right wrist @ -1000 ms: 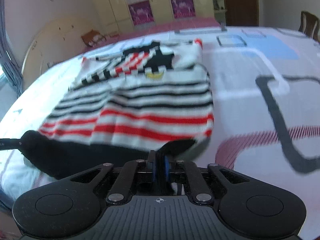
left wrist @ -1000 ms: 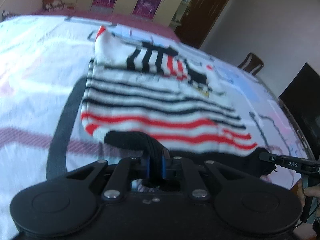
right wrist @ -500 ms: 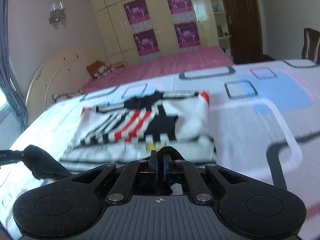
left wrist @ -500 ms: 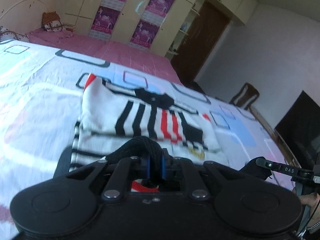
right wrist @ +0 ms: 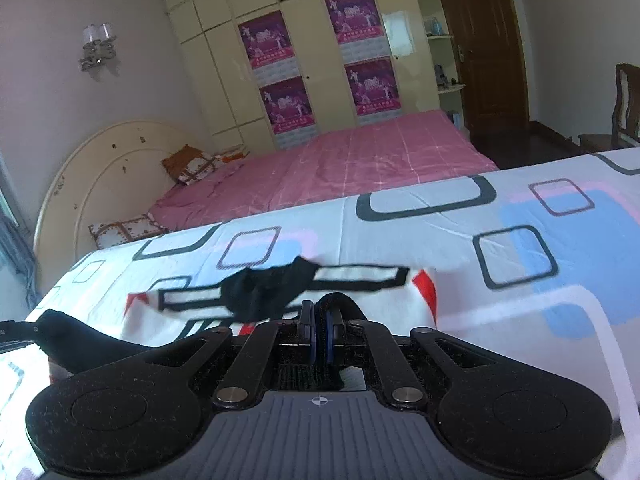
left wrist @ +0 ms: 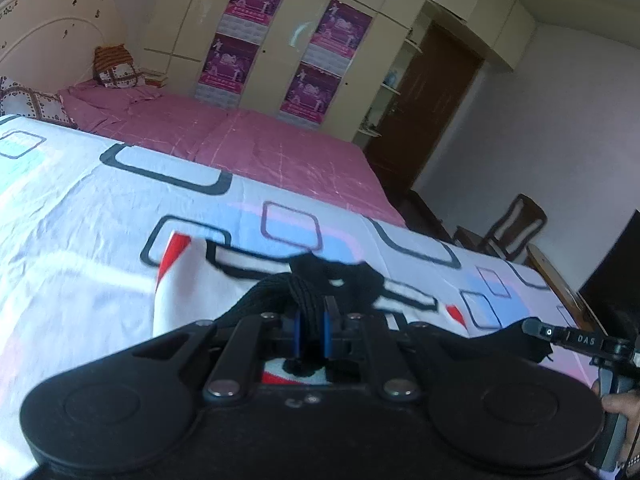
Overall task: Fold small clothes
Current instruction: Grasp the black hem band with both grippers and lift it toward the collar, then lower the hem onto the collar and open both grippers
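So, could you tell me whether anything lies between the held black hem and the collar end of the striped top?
Nothing visible does. Both grippers, left and right, clamp the black hem, and only the top's own white fabric lies ahead.

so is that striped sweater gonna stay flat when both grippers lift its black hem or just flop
Likely flop: the striped sweater already bends softly over itself. Its black hem bunches thickly between the left gripper fingers, so it probably sags between that and the right gripper. Knit looks grippy, unlikely to slip.
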The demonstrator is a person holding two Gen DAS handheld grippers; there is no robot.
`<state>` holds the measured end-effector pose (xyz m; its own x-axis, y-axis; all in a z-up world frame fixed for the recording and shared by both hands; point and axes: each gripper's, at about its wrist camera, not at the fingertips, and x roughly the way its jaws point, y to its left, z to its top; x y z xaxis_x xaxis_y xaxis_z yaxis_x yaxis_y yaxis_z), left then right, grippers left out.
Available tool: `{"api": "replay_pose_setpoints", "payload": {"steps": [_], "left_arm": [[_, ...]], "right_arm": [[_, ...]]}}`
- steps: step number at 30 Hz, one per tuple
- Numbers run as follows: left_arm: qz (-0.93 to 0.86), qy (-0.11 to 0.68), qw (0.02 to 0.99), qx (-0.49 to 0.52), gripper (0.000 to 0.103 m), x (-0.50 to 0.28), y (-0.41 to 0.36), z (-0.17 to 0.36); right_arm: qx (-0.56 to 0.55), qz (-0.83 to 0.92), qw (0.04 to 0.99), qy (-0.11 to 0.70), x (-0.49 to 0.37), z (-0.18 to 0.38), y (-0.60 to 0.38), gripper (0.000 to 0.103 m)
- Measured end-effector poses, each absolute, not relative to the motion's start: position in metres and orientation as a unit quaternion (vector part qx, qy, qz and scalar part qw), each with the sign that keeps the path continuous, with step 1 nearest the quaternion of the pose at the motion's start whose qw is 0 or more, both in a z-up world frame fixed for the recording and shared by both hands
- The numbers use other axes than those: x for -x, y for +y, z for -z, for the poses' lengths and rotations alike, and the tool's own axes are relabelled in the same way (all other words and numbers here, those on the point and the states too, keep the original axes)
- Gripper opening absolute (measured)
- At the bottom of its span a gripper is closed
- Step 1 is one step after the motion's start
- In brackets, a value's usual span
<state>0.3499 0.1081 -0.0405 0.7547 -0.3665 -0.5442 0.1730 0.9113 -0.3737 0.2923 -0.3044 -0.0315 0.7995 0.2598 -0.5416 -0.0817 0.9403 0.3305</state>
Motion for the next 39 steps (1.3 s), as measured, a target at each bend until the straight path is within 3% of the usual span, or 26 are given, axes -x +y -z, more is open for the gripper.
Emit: {"api": "replay_pose_setpoints", "payload": {"steps": [18,22,24,25,26,27,29,30,31,36,39], "left_arm": [[0.088,0.387,0.909,0.124,0.011,-0.466,0.089,0.103],[0.063,0.381,0.915,0.116,0.030,-0.472,0.090,0.107],[0.055,0.373,0.919,0.115,0.049,-0.472,0.095,0.104],[0.054,0.368,0.921,0.117,0.066,-0.470,0.099,0.101],[0.055,0.362,0.923,0.116,0.073,-0.468,0.102,0.099],[0.059,0.357,0.925,0.114,0.073,-0.466,0.106,0.097],[0.075,0.355,0.926,0.108,0.075,-0.466,0.110,0.093],[0.079,0.358,0.925,0.104,0.077,-0.468,0.111,0.093],[0.083,0.362,0.923,0.098,0.078,-0.470,0.110,0.094],[0.102,0.389,0.914,0.059,0.076,-0.481,0.094,0.112],[0.103,0.405,0.907,0.048,0.070,-0.490,0.089,0.125]], "right_arm": [[-0.191,-0.055,0.901,0.385,-0.416,0.105,-0.321,0.004],[-0.200,-0.052,0.893,0.400,-0.428,0.117,-0.327,0.005],[-0.195,-0.058,0.893,0.402,-0.431,0.120,-0.327,0.005],[-0.192,-0.062,0.893,0.401,-0.432,0.120,-0.327,0.006],[-0.191,-0.064,0.894,0.401,-0.432,0.120,-0.328,0.006],[-0.190,-0.070,0.894,0.399,-0.433,0.121,-0.329,0.010],[-0.189,-0.074,0.897,0.394,-0.433,0.121,-0.331,0.026],[-0.182,-0.067,0.902,0.385,-0.433,0.120,-0.332,0.059],[-0.173,-0.060,0.910,0.371,-0.432,0.118,-0.332,0.085],[-0.147,-0.087,0.916,0.363,-0.434,0.117,-0.331,0.085],[-0.127,-0.102,0.913,0.374,-0.437,0.124,-0.327,0.084]]}}
